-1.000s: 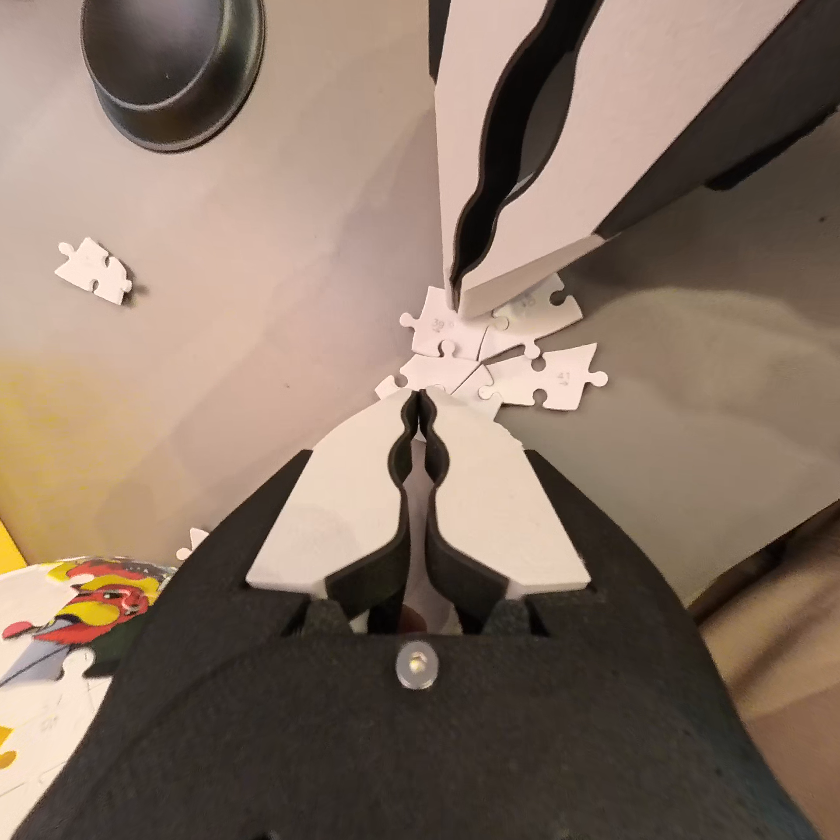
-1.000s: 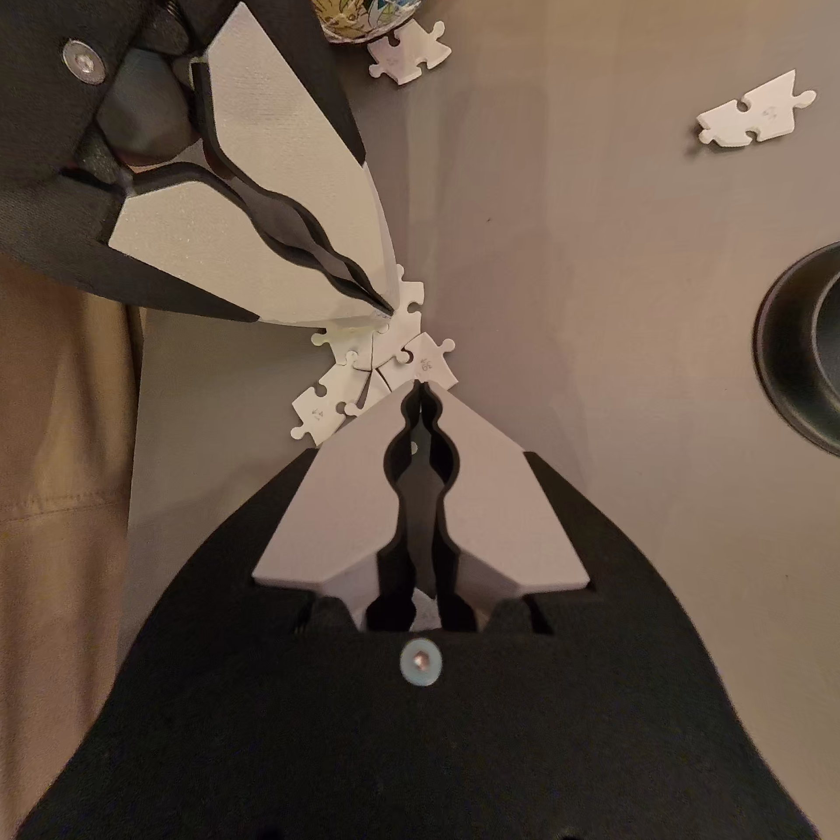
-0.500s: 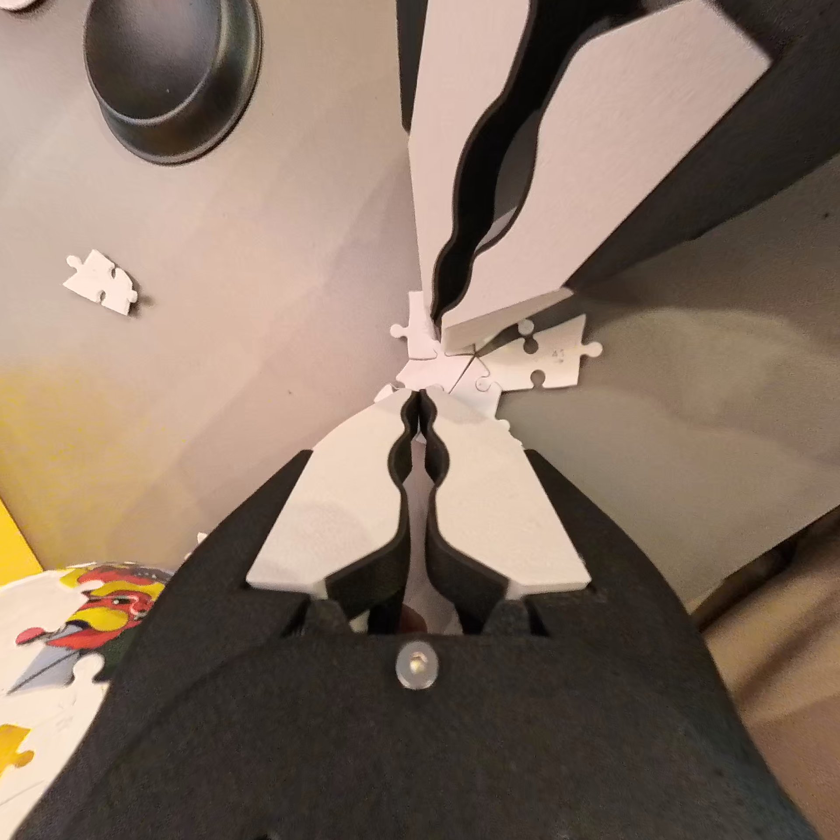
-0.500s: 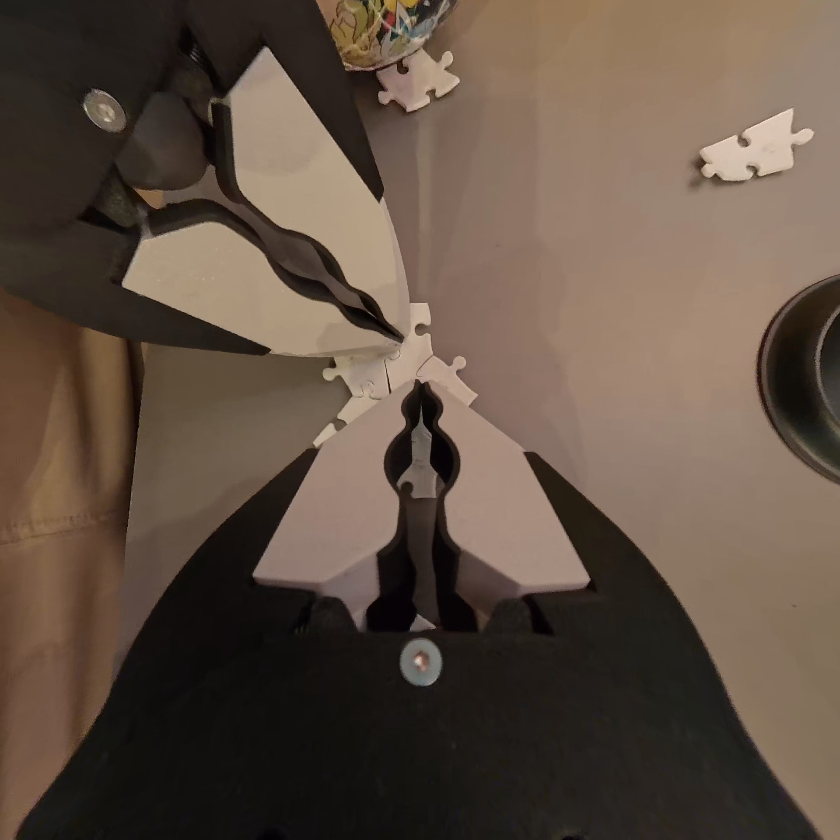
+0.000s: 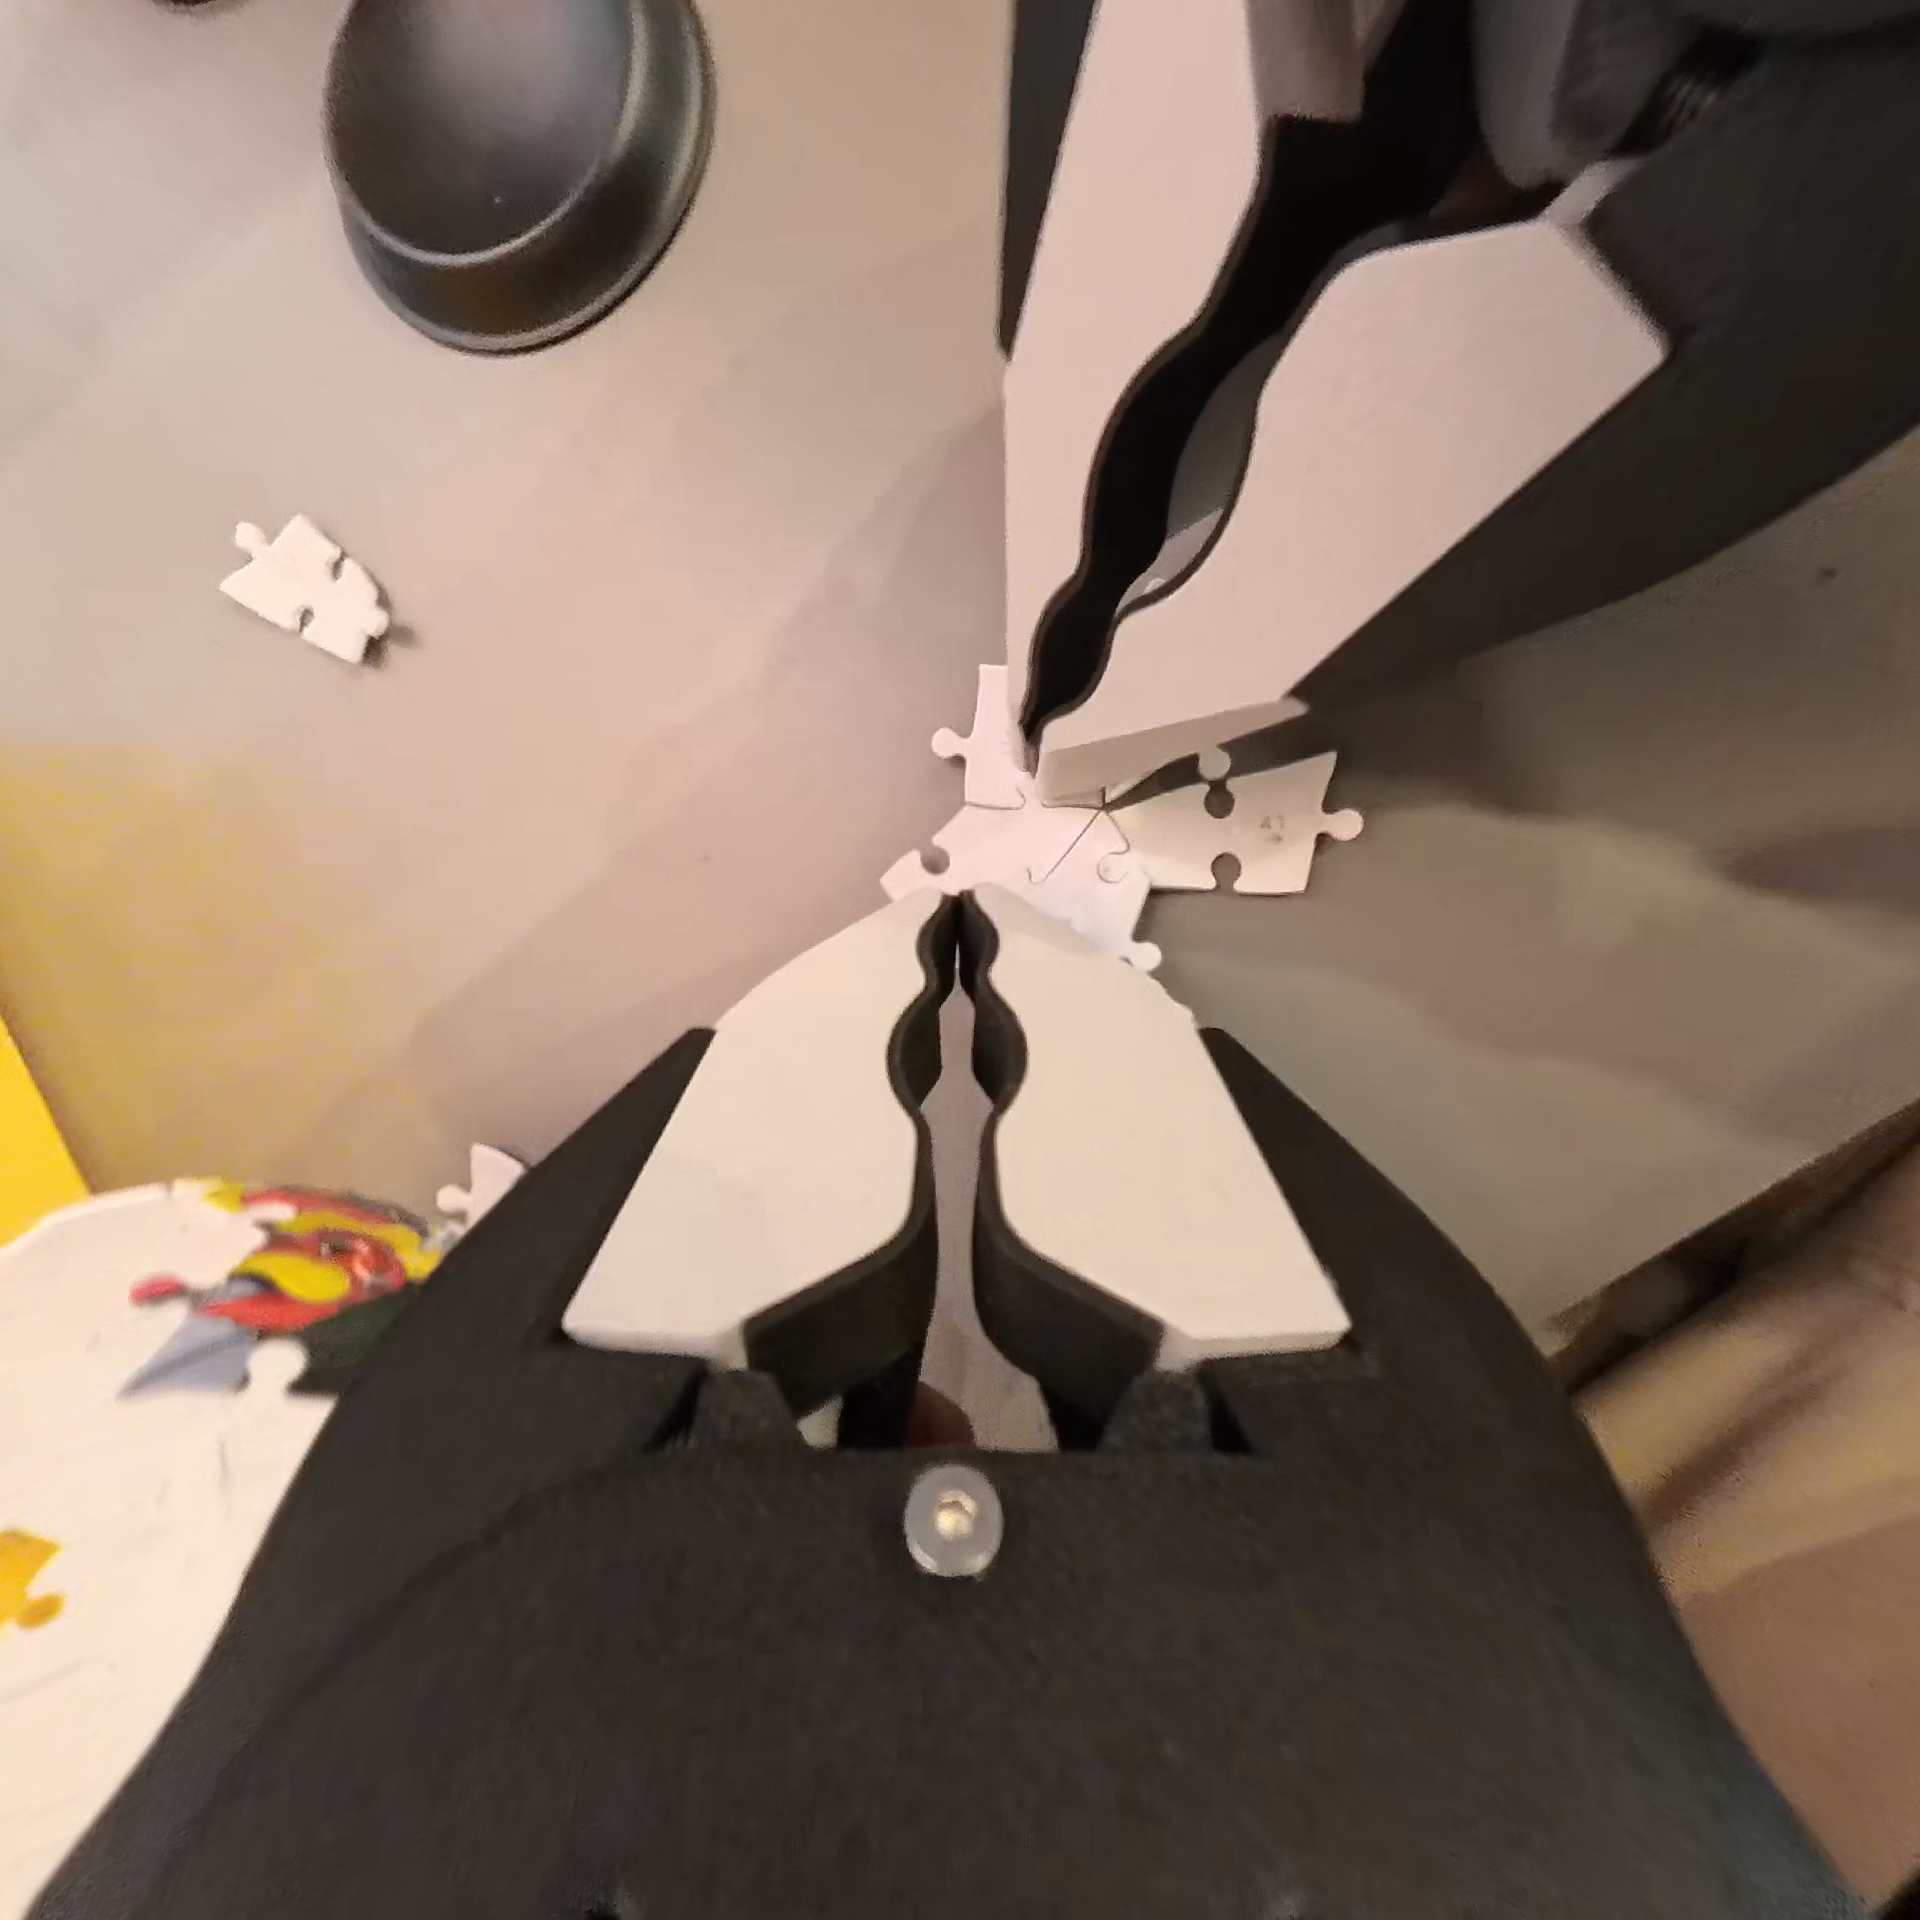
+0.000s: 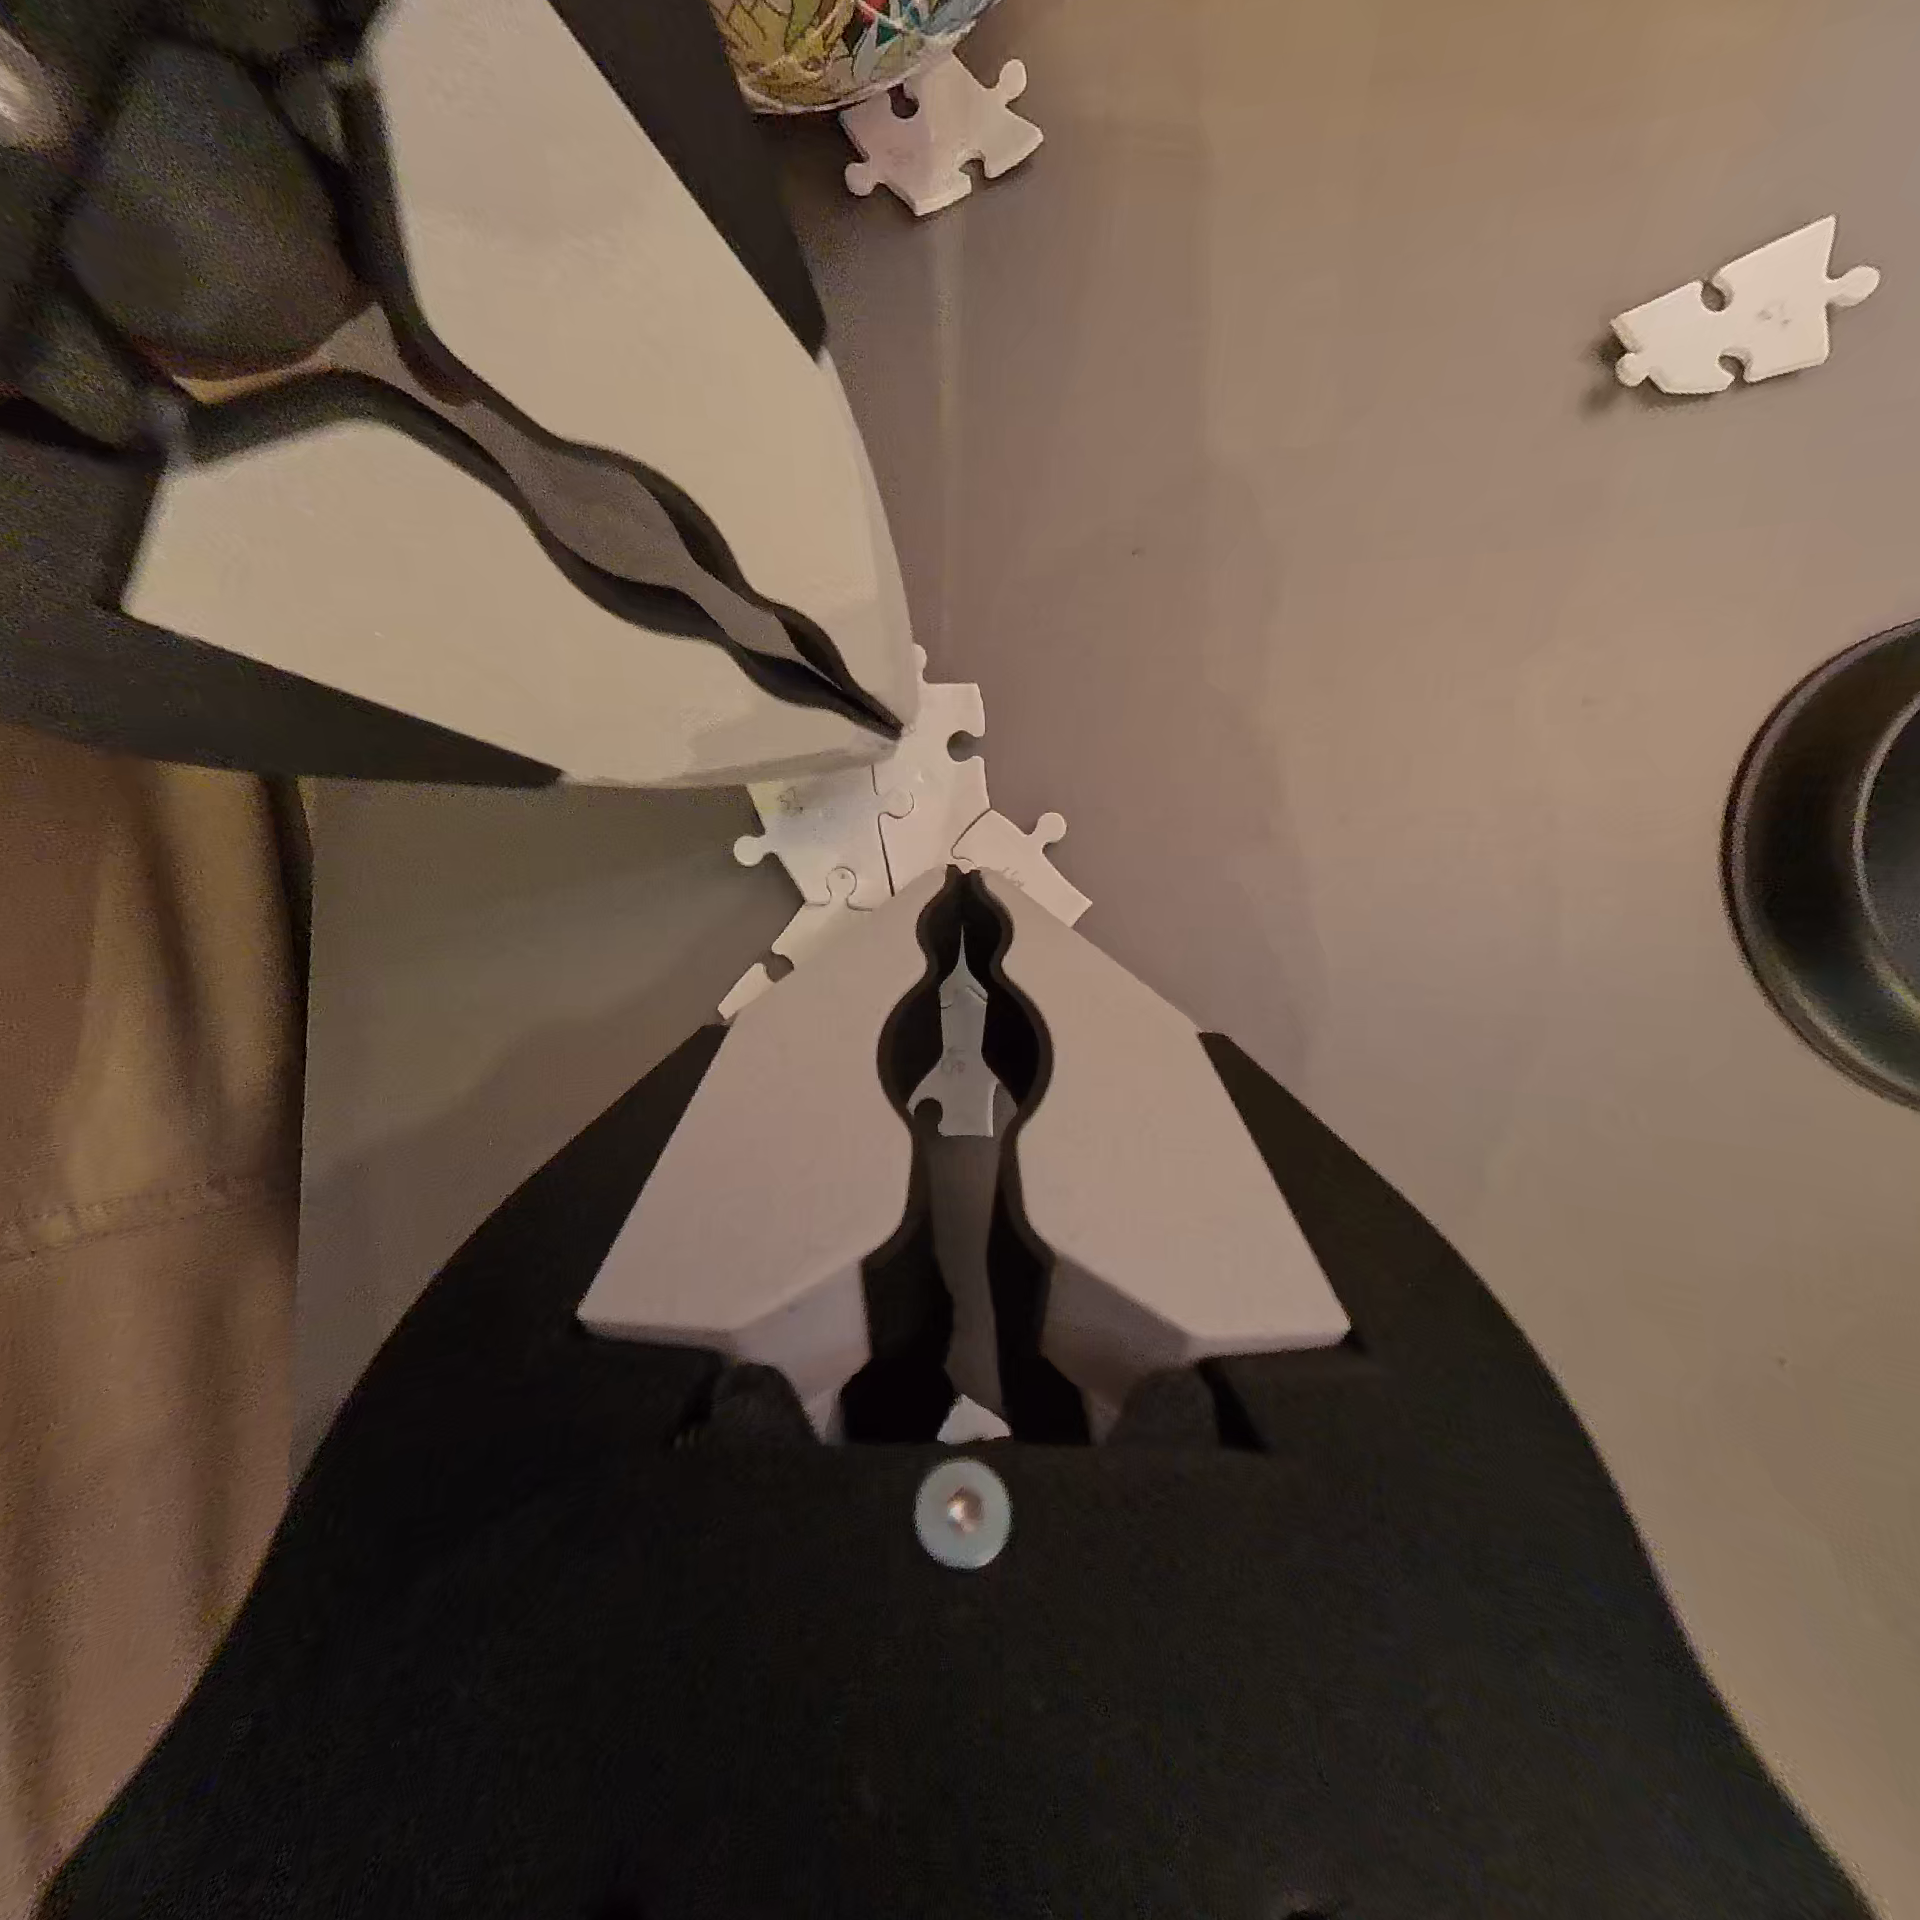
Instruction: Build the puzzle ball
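Note:
A small cluster of joined white puzzle pieces (image 5: 1049, 847) lies face down on the grey table between both grippers; it also shows in the right wrist view (image 6: 909, 821). My left gripper (image 5: 956, 912) is shut on the cluster's near edge, with white piece showing in its gap. My right gripper (image 6: 961, 883) is shut on the opposite edge, and a piece (image 6: 964, 1086) shows between its fingers. In the left wrist view the right gripper (image 5: 1039, 727) comes in from the top right. The part-built colourful puzzle ball (image 5: 239, 1278) sits at lower left and also at the top of the right wrist view (image 6: 831, 52).
A black bowl (image 5: 509, 166) stands on the table, seen at the right edge of the right wrist view (image 6: 1829, 883). Loose white pieces lie apart: one pair (image 5: 307, 587), shown as (image 6: 1745, 312) in the right wrist view, and one by the ball (image 6: 940, 135). The table edge is near the cluster (image 5: 1558, 1299). Both grippers' tips are close together, under 4 cm apart. The black bowl (image 5: 509, 166) is about 15 cm from both grippers' fingertips.
The right gripper has come in closer over the cluster and covers more of it. The pieces sit tighter together than a second ago. Both grippers stay shut.

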A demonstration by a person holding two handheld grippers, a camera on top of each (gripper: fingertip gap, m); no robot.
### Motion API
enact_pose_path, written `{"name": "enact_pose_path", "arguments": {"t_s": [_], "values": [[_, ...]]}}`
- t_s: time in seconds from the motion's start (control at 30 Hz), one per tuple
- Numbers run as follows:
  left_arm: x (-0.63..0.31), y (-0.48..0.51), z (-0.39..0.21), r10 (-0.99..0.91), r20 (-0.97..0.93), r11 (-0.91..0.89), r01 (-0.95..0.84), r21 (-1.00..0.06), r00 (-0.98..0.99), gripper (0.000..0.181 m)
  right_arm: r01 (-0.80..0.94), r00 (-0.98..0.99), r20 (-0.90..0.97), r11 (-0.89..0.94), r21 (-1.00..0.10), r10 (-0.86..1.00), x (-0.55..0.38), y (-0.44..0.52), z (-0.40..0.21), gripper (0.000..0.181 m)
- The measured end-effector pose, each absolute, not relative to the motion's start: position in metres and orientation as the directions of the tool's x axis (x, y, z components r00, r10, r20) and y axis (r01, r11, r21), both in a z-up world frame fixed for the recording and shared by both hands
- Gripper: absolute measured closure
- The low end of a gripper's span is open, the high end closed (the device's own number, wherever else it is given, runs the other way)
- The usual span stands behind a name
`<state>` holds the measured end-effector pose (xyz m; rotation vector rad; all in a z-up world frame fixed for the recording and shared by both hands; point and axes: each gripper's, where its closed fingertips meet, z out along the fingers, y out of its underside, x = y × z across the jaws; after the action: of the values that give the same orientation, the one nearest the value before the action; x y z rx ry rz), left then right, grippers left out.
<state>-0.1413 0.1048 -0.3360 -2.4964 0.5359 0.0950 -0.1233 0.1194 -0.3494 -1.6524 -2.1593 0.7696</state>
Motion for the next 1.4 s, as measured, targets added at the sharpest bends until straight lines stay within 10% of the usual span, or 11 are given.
{"name": "enact_pose_path", "arguments": {"t_s": [0.03,0.53,0.67,1.4], "values": [[-0.141,0.102,-0.335,-0.325,-0.162,-0.761,-0.359,-0.541,0.932,0.181,0.789,-0.279,-0.08,0.181,-0.588,0.957,-0.123,0.119,-0.349,0.181],[-0.144,0.094,-0.35,0.03,0.312,-0.786,0.215,-0.579,0.95,0.181,0.79,-0.269,-0.159,0.123,-0.6,0.95,-0.123,0.119,-0.349,0.181],[-0.136,0.098,-0.342,0.039,0.488,-0.762,0.342,-0.55,0.872,0.151,0.781,-0.267,-0.182,0.102,-0.616,0.946,-0.122,0.119,-0.349,0.181],[-0.147,0.104,-0.343,0.082,0.479,-0.72,0.384,-0.579,0.874,0.155,0.776,-0.287,-0.096,0.173,-0.606,0.953,-0.127,0.119,-0.349,0.181]]}}
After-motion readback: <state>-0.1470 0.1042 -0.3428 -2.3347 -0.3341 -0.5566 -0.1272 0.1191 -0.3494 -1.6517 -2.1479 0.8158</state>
